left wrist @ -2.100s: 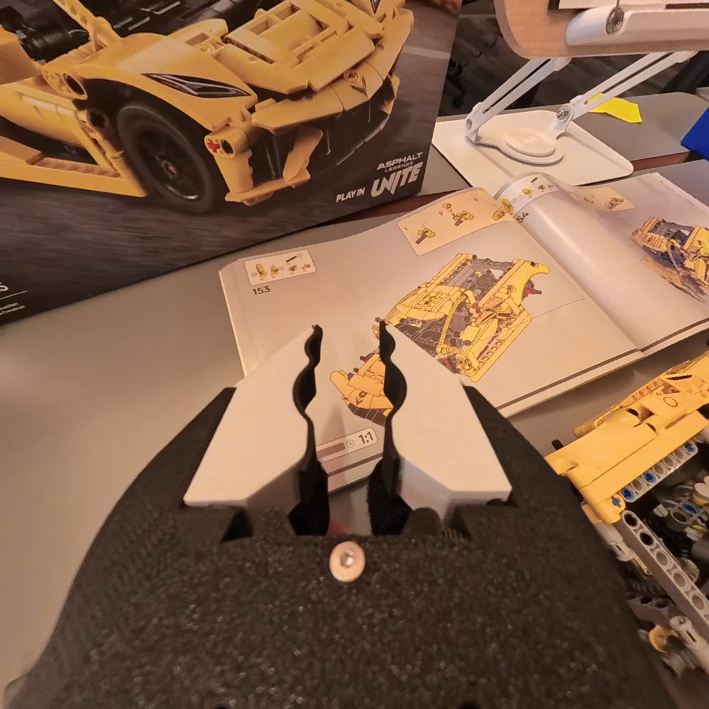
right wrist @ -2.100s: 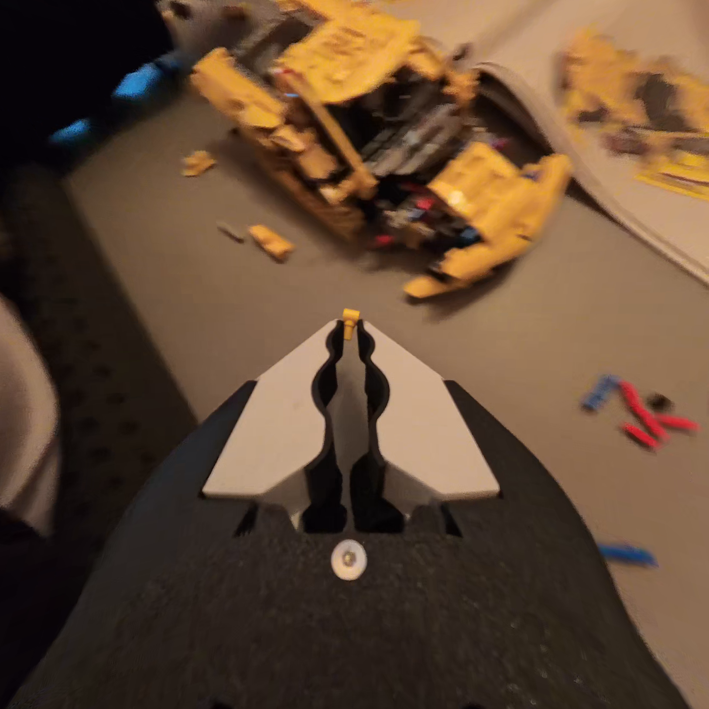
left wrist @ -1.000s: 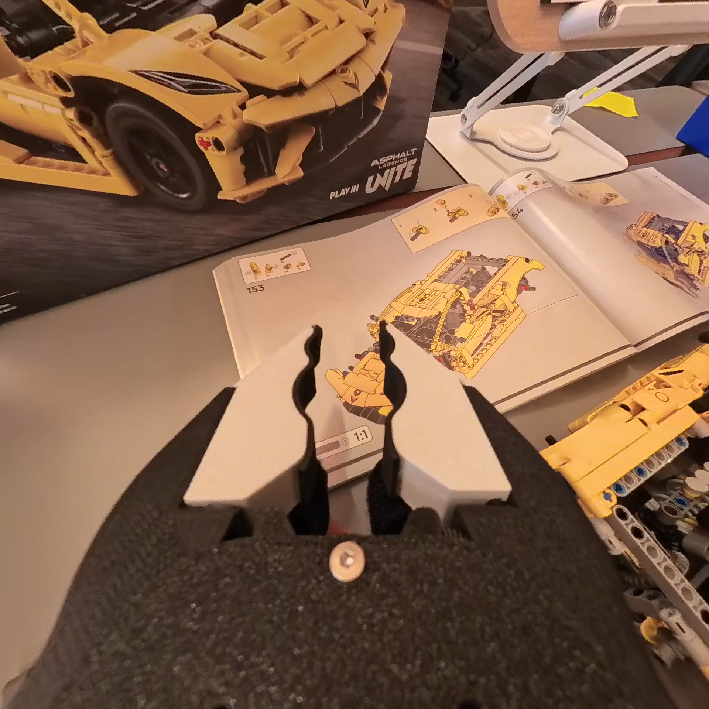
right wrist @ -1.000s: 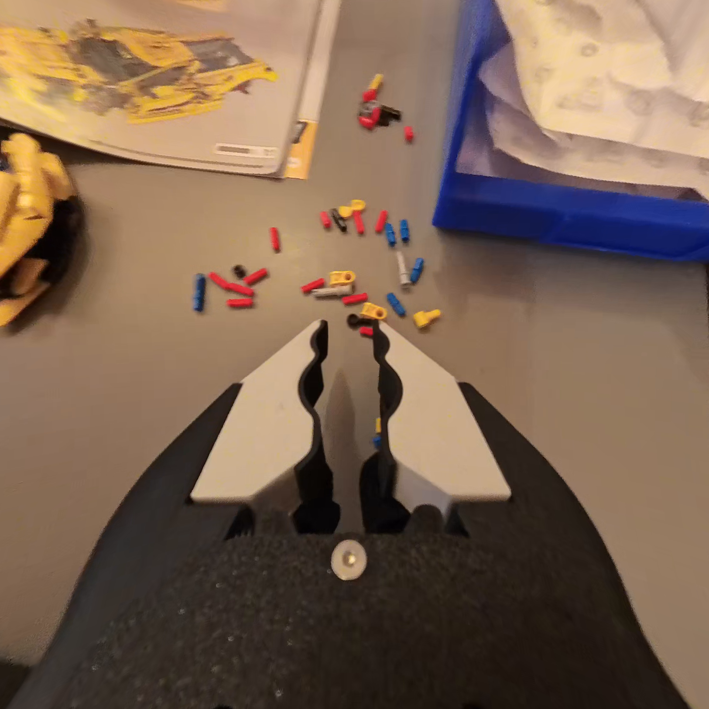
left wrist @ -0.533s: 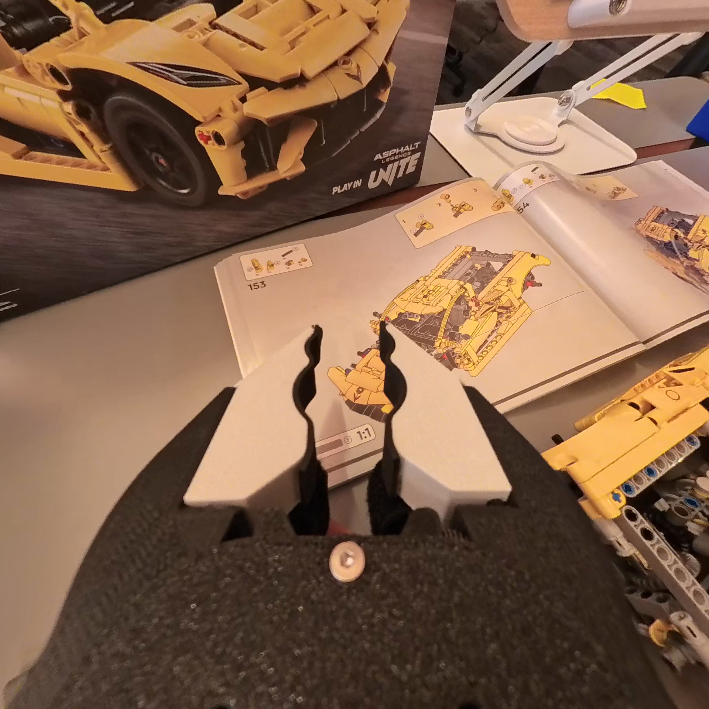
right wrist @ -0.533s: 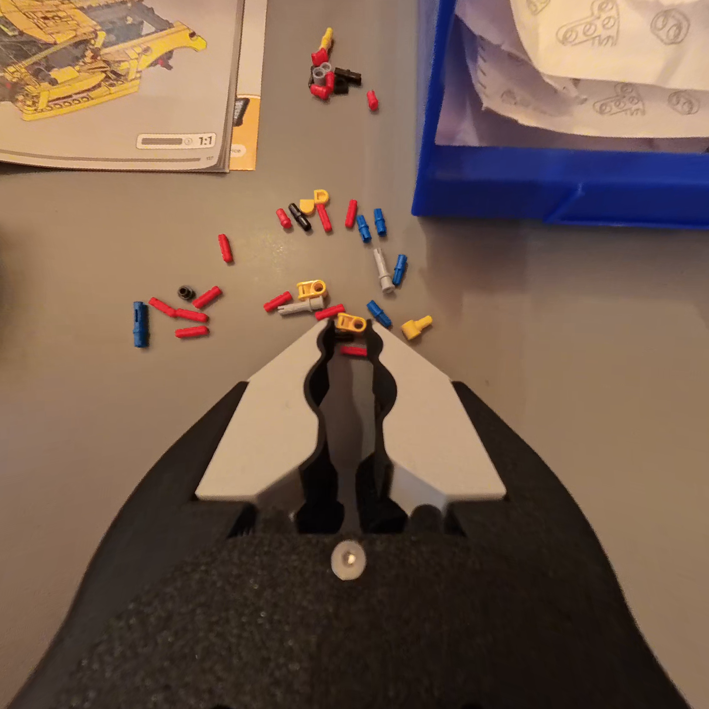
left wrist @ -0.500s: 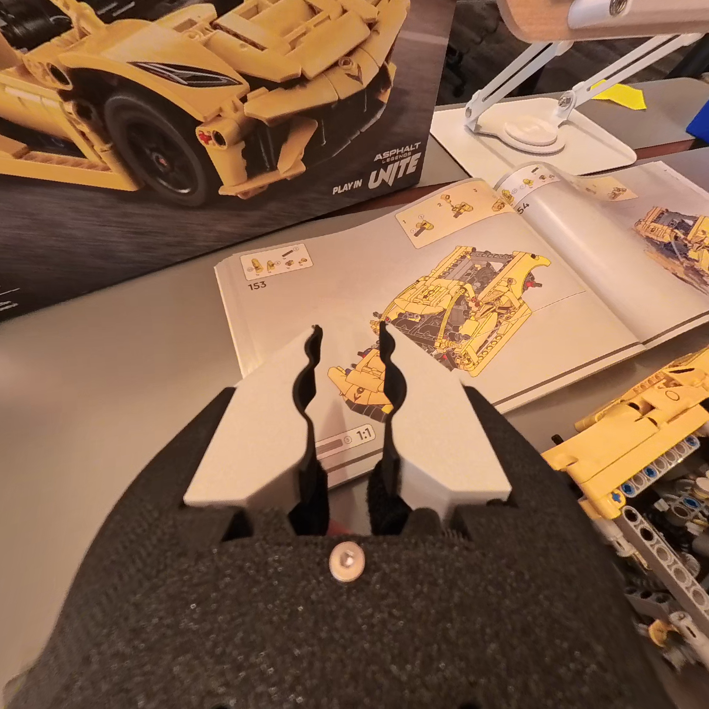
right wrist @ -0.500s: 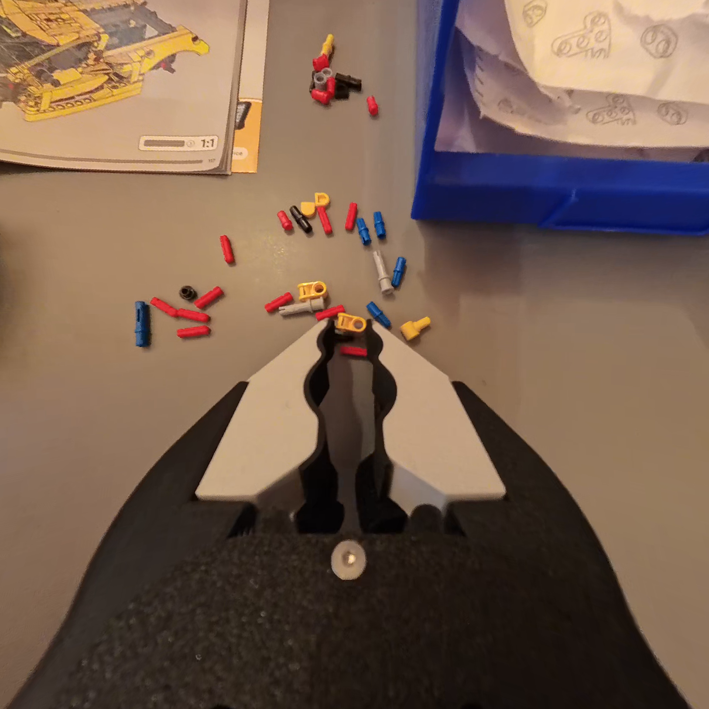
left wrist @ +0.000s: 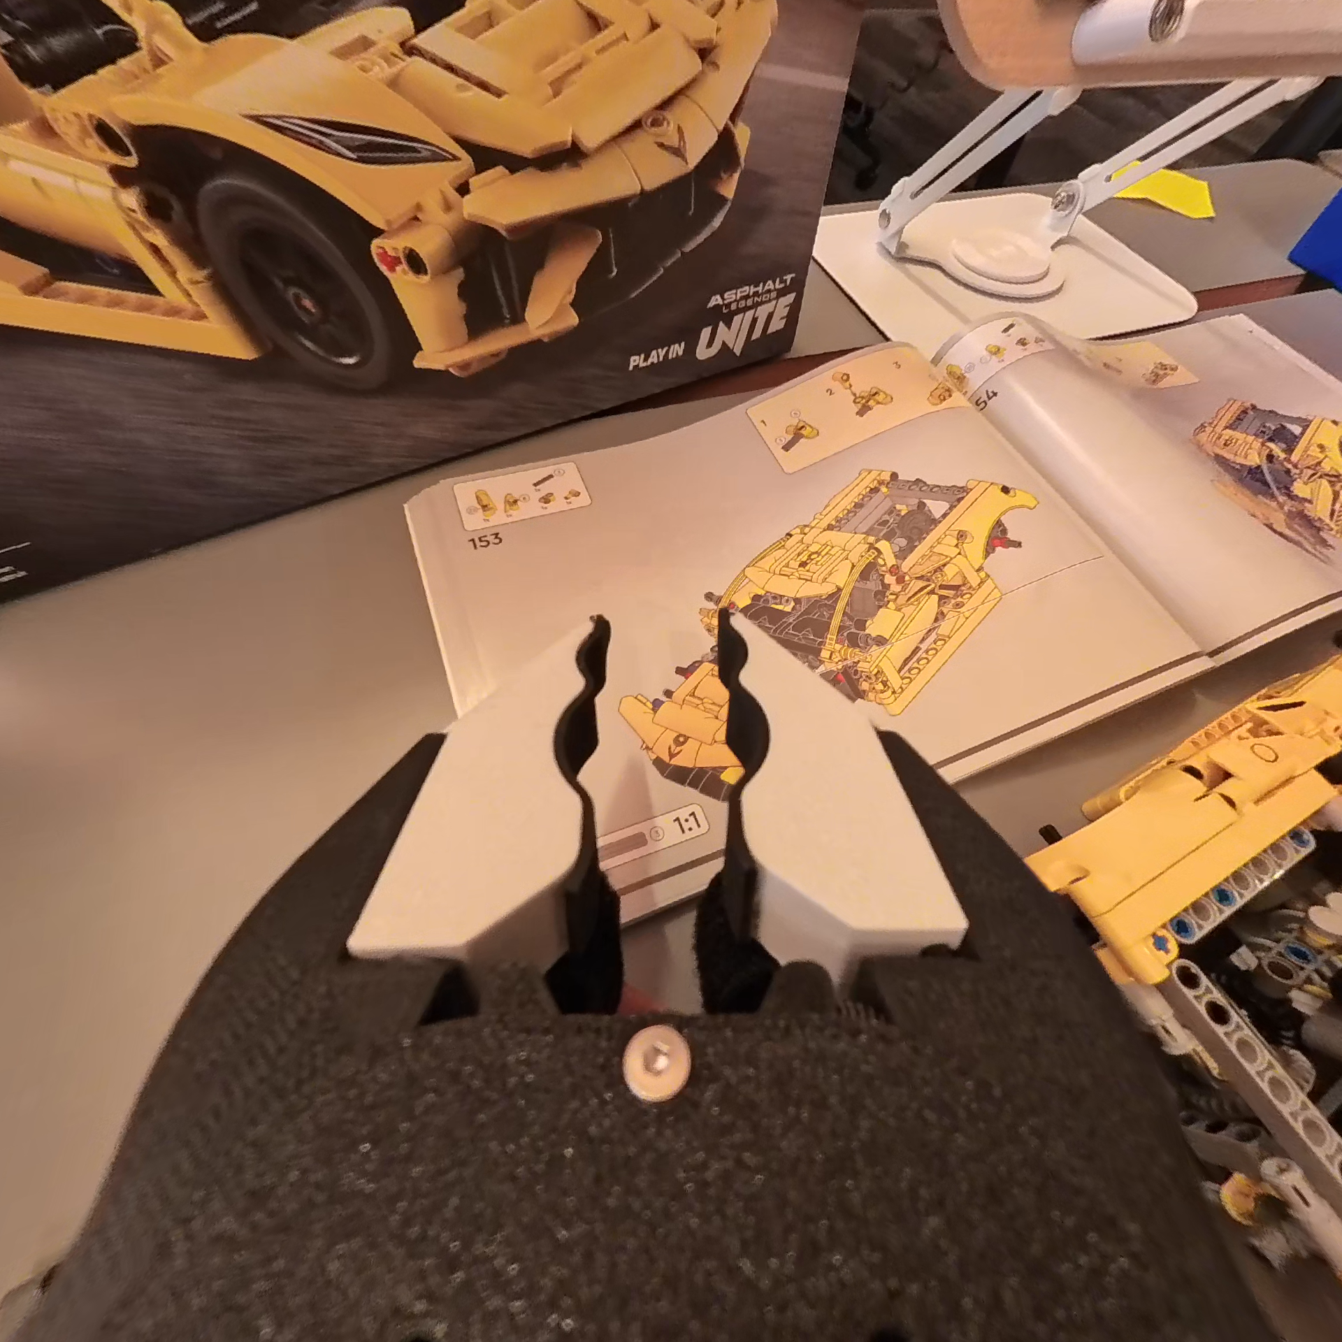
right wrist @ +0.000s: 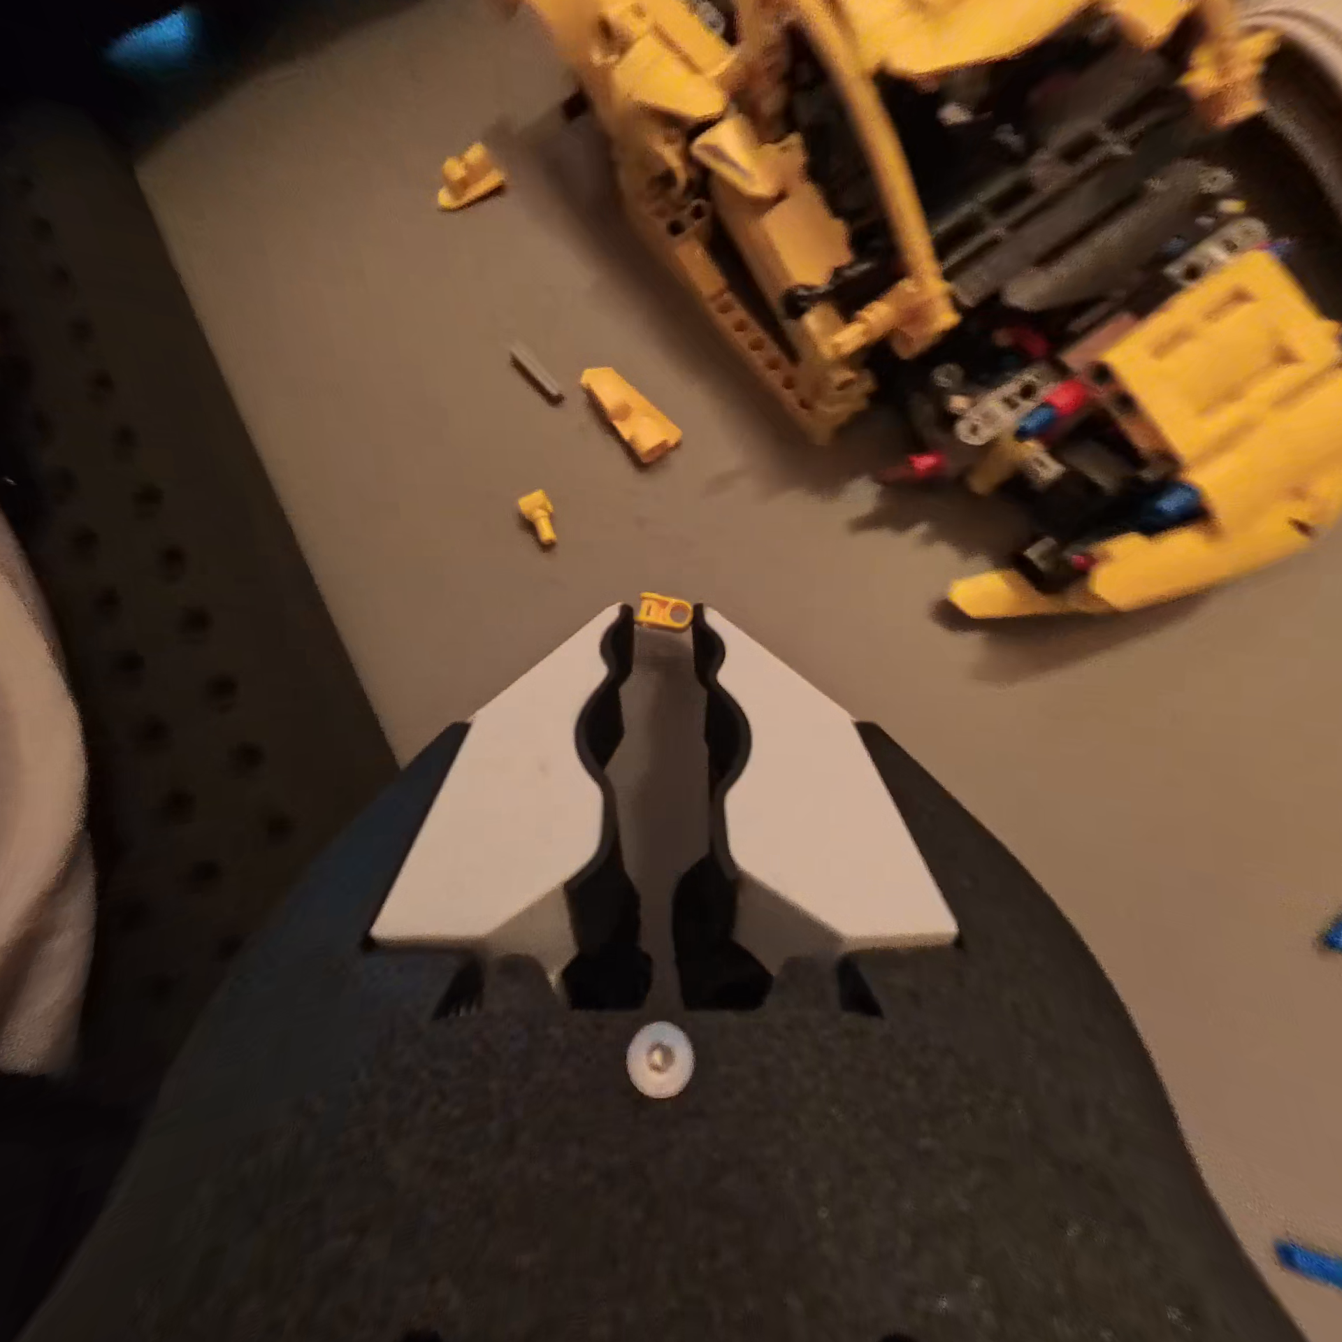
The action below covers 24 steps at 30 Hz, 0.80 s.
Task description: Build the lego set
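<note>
Carrying a connector (right wrist: 662, 611) clamped in the right tongs (right wrist: 659, 617); left tongs (left wrist: 661, 630) apart, empty; car (right wrist: 944, 276) half-built, loose parts left.

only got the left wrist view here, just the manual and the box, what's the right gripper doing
Observer: The right gripper is shut on a small yellow connector, pinched at its very tips.
Operator: where's it pointing
Observer: Toward the part-built yellow car model, with bare table between the tips and the model.
Operator: any loose parts near it
Observer: Yes, on the table left of the model: a yellow wedge panel, a dark grey axle, a small yellow pin piece and another yellow piece farther back.
</note>
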Motion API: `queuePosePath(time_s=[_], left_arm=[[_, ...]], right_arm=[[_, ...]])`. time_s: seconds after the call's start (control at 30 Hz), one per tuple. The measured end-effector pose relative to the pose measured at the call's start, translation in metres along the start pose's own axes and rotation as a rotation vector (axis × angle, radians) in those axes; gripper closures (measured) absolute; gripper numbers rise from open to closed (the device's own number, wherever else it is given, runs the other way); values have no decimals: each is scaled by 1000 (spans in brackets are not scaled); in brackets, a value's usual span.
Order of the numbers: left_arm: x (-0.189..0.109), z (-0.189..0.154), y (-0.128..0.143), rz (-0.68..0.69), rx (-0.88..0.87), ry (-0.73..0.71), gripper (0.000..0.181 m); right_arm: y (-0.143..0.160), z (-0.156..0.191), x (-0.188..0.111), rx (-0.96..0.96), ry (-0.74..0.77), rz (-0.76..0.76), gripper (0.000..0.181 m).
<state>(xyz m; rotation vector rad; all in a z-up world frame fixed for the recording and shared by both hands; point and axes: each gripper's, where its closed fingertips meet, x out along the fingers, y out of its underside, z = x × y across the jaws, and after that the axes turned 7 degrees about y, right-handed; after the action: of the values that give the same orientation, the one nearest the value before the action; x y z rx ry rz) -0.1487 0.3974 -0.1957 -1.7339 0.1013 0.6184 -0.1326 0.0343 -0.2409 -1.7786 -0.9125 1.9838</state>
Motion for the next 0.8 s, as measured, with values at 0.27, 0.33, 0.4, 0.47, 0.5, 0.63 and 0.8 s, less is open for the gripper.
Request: queuePosePath(time_s=[0.27,0.33,0.4,0.47,0.5,0.63,0.8], left_arm=[[2,0,3,8,-9,7,151],[2,1,4,13,-2,3,151],[2,0,3,12,-1,3,151],[2,-1,3,11,-4,10,151],[2,-1,3,11,-3,11,151],[1,-3,1,4,-1,13,151],[0,-3,-1,1,-2,14,151]], right_arm=[[3,7,12,-68,-10,50,166],[2,5,11,-49,-13,38,163],[-6,2,6,3,-28,-4,158],[-20,-5,-2,76,-28,-76,158],[-28,-8,-6,111,-29,-113,157],[-51,-15,-17,228,-44,-244,157],[-47,-12,-14,244,-45,-223,158]])
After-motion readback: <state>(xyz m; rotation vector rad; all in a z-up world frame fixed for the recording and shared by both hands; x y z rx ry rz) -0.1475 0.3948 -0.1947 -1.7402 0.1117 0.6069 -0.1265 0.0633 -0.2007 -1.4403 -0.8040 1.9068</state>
